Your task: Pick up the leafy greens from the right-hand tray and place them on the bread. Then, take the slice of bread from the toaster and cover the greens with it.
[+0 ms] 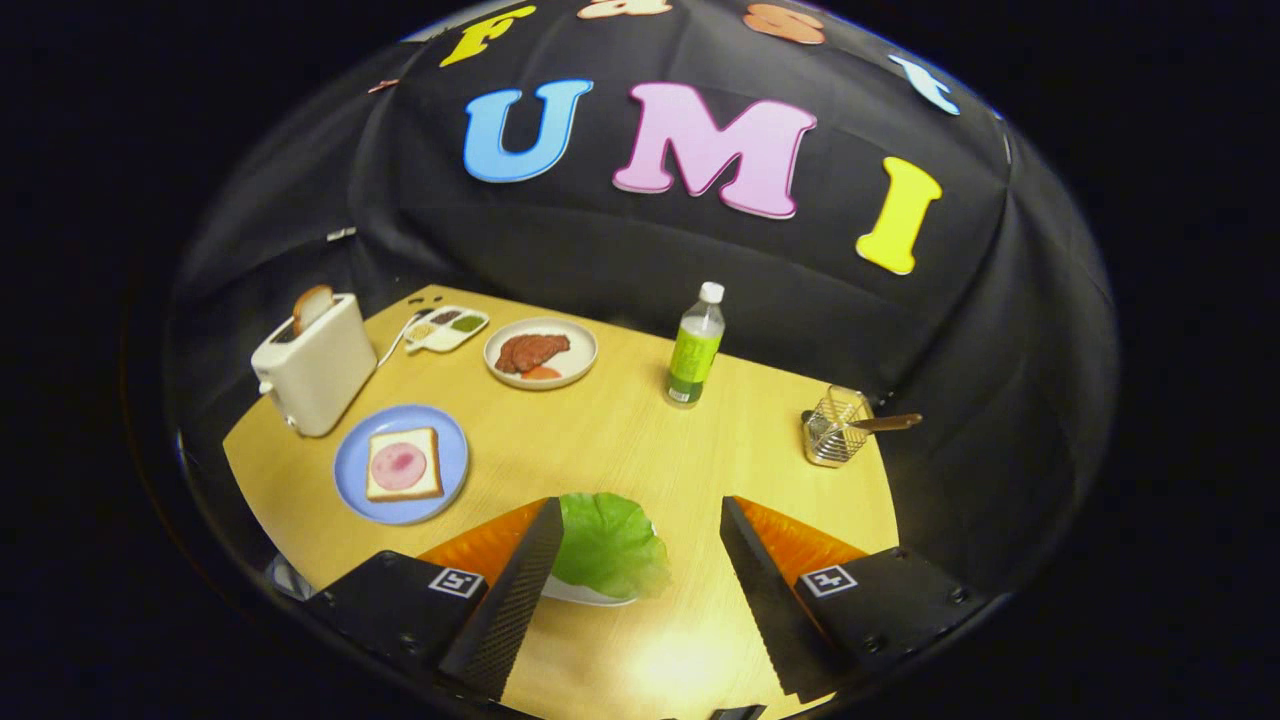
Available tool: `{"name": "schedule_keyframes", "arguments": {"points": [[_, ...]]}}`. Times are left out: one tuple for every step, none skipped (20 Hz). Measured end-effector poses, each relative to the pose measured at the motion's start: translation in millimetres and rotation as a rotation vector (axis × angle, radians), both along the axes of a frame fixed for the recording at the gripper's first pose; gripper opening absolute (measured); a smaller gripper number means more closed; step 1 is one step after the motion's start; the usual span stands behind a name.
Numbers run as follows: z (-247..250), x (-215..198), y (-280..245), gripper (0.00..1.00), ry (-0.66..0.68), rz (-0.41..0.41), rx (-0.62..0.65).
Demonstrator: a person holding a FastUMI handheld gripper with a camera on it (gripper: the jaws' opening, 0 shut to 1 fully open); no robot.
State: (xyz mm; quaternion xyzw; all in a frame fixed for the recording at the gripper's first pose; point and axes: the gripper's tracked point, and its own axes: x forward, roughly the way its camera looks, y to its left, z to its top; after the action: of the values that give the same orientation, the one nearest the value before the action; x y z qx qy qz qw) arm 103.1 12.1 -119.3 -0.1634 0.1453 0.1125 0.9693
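In the gripper view the tongs [635,560] stand spread wide above the worktop [620,450], pinching nothing. The leafy greens [608,545], a crinkled bright green leaf, lie on a white tray [585,594] between the fingers, close against the left one. Ahead to the left, a bread slice [404,464] topped with a pink round sits on a blue plate [352,470]; just beyond it a white toaster [315,368] holds another slice [312,307]. Farther ahead stand a plate of meat [540,353], a green bottle [695,347] and a wire basket [835,428], all clear of the path.
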Motion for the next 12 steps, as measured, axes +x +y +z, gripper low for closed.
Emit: {"name": "schedule_keyframes", "arguments": {"points": [[-11, 6, 1, 0.98, 0.031, 0.018, -0.017], [-23, 13, 1, 0.98, 0.069, 0.035, -0.033], [-37, 20, 0, 0.99, 0.107, 0.049, -0.053], [-50, 26, -1, 0.98, 0.140, 0.062, -0.081], [-62, 33, -3, 0.98, 0.161, 0.076, -0.114], [-73, 40, -4, 0.99, 0.180, 0.089, -0.149], [-86, 46, -4, 0.99, 0.206, 0.105, -0.179], [-98, 51, -5, 0.99, 0.234, 0.122, -0.205], [-108, 56, -5, 0.99, 0.257, 0.132, -0.226], [-118, 61, -6, 0.99, 0.277, 0.136, -0.241], [-126, 65, -6, 0.99, 0.298, 0.139, -0.243], [-133, 68, -4, 0.99, 0.318, 0.145, -0.236]]}}
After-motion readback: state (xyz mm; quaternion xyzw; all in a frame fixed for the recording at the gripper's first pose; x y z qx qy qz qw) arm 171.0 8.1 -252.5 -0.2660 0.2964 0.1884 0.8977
